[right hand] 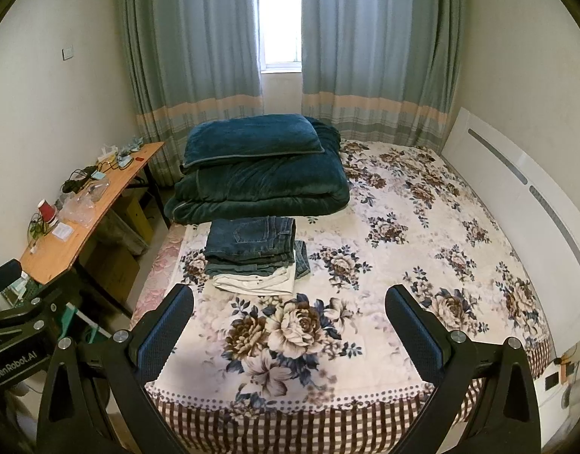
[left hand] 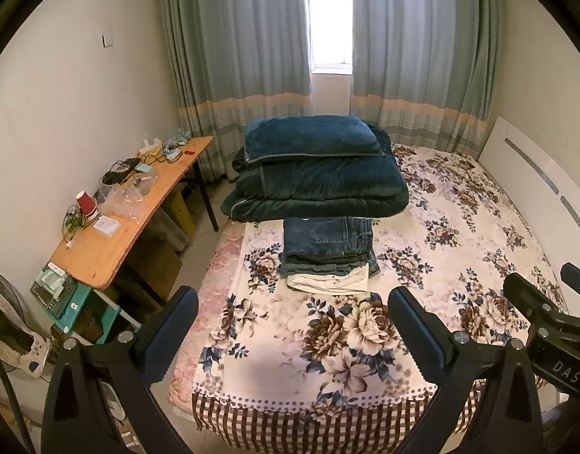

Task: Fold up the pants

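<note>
The fingers (left hand: 180, 325) of the left gripper (left hand: 292, 331) are spread wide and hold nothing, and the right gripper (right hand: 290, 329) is spread and empty too; both hover over the near end of the bed (right hand: 422, 234) with its flowered cover. Beyond them a stack of folded pants (left hand: 327, 251), jeans on top of a white pair, lies on the cover. Behind it sits a dark green quilt (left hand: 316, 185). A cluttered desk (left hand: 112, 242) stands left of the bed, and curtains (left hand: 237, 56) hang at the far wall.
</note>
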Demonstrator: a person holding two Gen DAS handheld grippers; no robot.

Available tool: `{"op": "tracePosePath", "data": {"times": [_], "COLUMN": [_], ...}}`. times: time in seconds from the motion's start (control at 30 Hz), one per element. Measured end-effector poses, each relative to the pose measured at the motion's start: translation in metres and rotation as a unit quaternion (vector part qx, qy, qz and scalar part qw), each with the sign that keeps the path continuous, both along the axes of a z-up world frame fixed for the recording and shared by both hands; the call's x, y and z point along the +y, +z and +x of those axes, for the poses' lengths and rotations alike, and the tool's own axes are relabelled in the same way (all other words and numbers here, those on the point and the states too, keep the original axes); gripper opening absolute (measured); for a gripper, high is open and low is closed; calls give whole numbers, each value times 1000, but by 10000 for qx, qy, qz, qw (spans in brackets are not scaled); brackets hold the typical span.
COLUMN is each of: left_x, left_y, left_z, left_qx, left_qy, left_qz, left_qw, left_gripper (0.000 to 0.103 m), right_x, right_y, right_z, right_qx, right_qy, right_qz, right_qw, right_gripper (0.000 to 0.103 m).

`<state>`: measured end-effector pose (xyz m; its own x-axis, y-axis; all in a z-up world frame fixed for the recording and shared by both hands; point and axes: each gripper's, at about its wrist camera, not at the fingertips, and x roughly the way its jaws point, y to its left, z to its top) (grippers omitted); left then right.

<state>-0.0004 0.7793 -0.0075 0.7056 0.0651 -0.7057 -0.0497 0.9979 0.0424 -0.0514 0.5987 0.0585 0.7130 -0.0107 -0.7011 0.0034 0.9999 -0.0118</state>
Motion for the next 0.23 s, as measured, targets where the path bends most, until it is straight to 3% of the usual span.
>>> {"op": "tracePosePath", "data": {"times": [0.23], "left_x": [-5], "left_y": [4], "left_z": [0], "left_qx": [-10], "left_qy": [17], "left_qz": [23], "left_qw": [10000], "left_gripper": [103], "right_x": [1], "right_y": [0], "right_z": [1], "right_qx": [-9], "right_qy": [-4], "right_qz": [-9], "right_qw": [10000], "right_gripper": [103]}}
